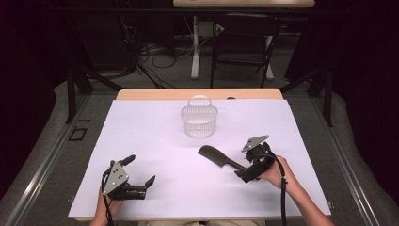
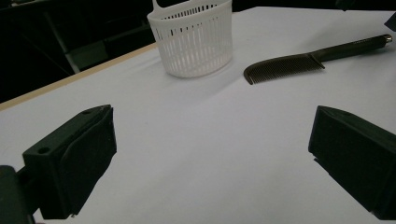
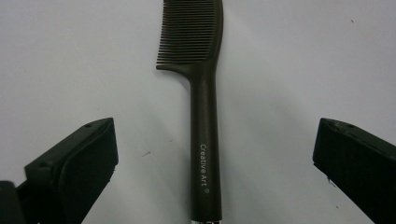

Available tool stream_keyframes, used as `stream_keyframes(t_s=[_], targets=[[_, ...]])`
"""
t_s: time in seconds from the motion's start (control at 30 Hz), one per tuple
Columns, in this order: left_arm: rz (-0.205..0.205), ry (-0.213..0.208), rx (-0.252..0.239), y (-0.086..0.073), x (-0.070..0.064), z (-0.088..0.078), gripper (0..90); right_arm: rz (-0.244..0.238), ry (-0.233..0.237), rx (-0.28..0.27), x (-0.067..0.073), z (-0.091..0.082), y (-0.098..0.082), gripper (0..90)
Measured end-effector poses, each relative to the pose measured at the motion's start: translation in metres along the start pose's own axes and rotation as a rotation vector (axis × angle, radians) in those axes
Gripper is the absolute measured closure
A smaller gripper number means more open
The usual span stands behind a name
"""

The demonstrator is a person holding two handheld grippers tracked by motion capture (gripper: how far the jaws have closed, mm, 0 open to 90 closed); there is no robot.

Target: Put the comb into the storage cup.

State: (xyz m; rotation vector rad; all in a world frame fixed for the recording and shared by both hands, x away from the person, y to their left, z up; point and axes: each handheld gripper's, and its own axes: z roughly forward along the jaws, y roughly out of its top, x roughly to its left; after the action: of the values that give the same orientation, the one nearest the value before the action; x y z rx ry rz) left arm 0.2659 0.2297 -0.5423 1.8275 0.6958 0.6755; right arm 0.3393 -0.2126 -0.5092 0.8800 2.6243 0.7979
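Note:
A black comb (image 1: 219,157) lies flat on the white table cover, teeth end toward the basket; its handle (image 3: 205,140) reads "Creative Art". My right gripper (image 1: 242,172) is open over the handle's end. In the right gripper view (image 3: 212,163) its jaws stand wide on either side of the handle, touching nothing. A white slatted basket (image 1: 199,120) with a hoop handle stands upright at the back centre. My left gripper (image 1: 139,170) rests open near the front left, holding nothing. From the left gripper view (image 2: 212,158) the basket (image 2: 194,39) and comb (image 2: 303,60) lie ahead.
The white cover (image 1: 155,136) spreads over most of the wooden table (image 1: 141,94), whose far edge shows behind the basket. Beyond it are a dark floor, cables and a chair frame (image 1: 242,52). A person's hands hold both grippers at the front edge.

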Motion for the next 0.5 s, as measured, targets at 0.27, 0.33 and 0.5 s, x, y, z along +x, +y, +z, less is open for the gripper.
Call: stream_keyframes(t_s=[0.27,0.33,0.5], targets=[[0.001,-0.001,0.002,0.0000,-0.0001,0.0004,1.2,-0.013,0.010,0.016,0.0040,0.0054,0.0059,0.0],[0.002,-0.002,0.003,0.0000,0.0000,0.0006,1.0,-0.019,0.009,0.021,0.0039,0.0066,0.0067,0.0],[-0.002,-0.002,0.002,0.0001,-0.0005,0.0012,0.8,-0.019,0.015,0.033,0.0043,0.0090,0.0080,0.0]])
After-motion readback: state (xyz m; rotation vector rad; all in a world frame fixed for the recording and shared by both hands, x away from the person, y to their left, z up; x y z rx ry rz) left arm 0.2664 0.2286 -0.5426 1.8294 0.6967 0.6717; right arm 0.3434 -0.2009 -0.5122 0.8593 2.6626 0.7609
